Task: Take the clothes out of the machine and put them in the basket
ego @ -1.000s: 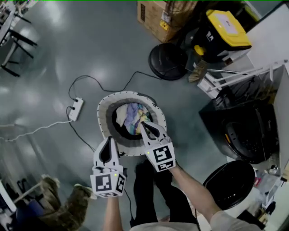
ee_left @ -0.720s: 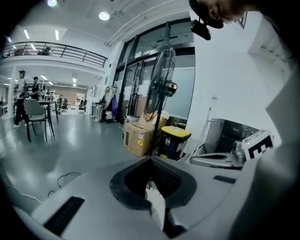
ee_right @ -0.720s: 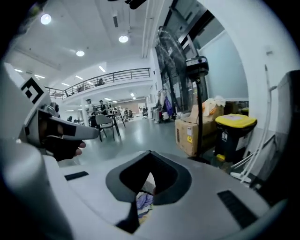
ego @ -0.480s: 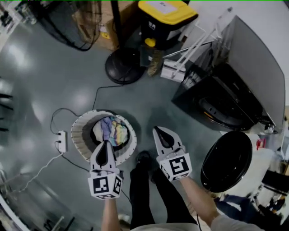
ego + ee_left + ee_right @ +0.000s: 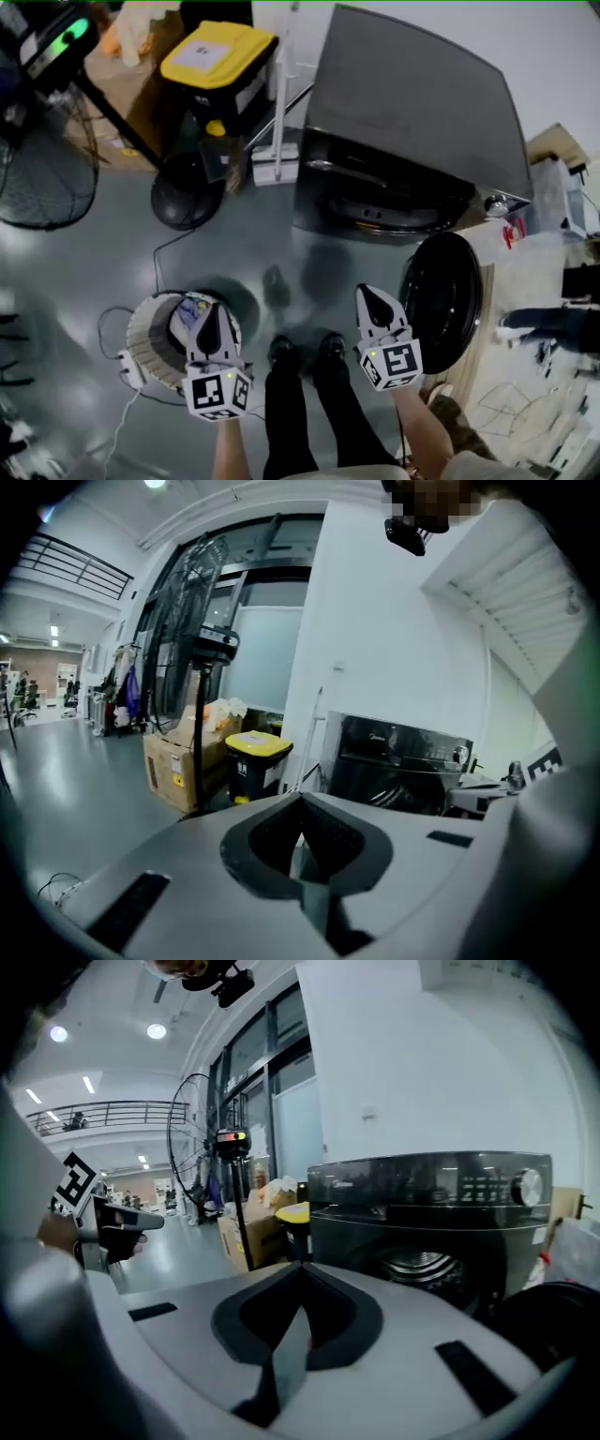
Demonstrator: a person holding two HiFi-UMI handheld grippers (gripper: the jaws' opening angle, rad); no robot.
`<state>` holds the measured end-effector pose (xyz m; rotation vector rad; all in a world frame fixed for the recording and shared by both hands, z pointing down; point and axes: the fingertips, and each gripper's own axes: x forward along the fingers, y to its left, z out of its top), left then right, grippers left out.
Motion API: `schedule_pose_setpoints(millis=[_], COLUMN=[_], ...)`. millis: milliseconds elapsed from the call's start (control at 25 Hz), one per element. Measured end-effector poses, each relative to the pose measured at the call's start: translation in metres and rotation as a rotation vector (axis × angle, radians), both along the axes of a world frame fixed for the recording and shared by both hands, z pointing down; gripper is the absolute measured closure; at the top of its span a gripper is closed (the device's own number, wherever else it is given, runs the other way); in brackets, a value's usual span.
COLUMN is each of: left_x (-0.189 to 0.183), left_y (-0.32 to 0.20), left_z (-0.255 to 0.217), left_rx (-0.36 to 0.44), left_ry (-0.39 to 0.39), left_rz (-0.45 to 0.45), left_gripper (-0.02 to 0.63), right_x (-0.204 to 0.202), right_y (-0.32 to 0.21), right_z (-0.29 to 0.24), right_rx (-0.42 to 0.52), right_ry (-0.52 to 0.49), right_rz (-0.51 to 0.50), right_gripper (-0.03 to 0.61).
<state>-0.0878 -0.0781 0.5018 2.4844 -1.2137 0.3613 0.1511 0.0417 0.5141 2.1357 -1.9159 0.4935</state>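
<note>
The black washing machine (image 5: 412, 141) stands ahead with its round door (image 5: 441, 295) swung open; its drum (image 5: 422, 1265) shows in the right gripper view. The white basket (image 5: 141, 328) sits on the floor at lower left with colourful clothes (image 5: 190, 307) inside. My left gripper (image 5: 213, 307) hovers shut over the basket's right rim and holds nothing. My right gripper (image 5: 366, 292) is shut and empty, in the air just left of the open door, pointing at the machine (image 5: 441, 1213). The left gripper (image 5: 300, 806) also faces the machine (image 5: 398, 771).
A yellow-lidded black bin (image 5: 216, 66), a cardboard box (image 5: 173, 771) and a standing fan (image 5: 183, 202) stand left of the machine. A power strip and cable (image 5: 127, 366) lie beside the basket. My legs and shoes (image 5: 300, 352) stand between the grippers.
The view has swung from the basket to the machine. Both grippers have moved away from above the basket toward the machine, the right one farther; both stayed shut and empty.
</note>
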Motion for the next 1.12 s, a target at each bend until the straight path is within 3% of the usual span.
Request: schedule_pose_setpoints(millis=[240,560,760,1120], left_x=[0.08,0.13,0.151,0.177], left_y=[0.009,0.023,0.022,0.029], left_z=[-0.032,-0.091,-0.14,-0.216], left_rx=[0.037,0.077,0.105,0.167], left_ry=[0.0,-0.002,0.028,0.069], left_rz=[0.159,0.269,0.31,0.356], left_gripper=[0.596,0.595,0.597,0.595], right_x=[0.084,0.144,0.159,0.162], right_y=[0.075,0.148,0.16,0.153], right_z=[-0.033,-0.103,-0.153,-0.226], right_rx=[-0.001,0.016,0.054,0.104], right_ry=[0.026,0.072,0.094,0.133], right_rz=[0.233,0.413,0.475,0.457], right_gripper=[0.555,0.555,0.555,0.555])
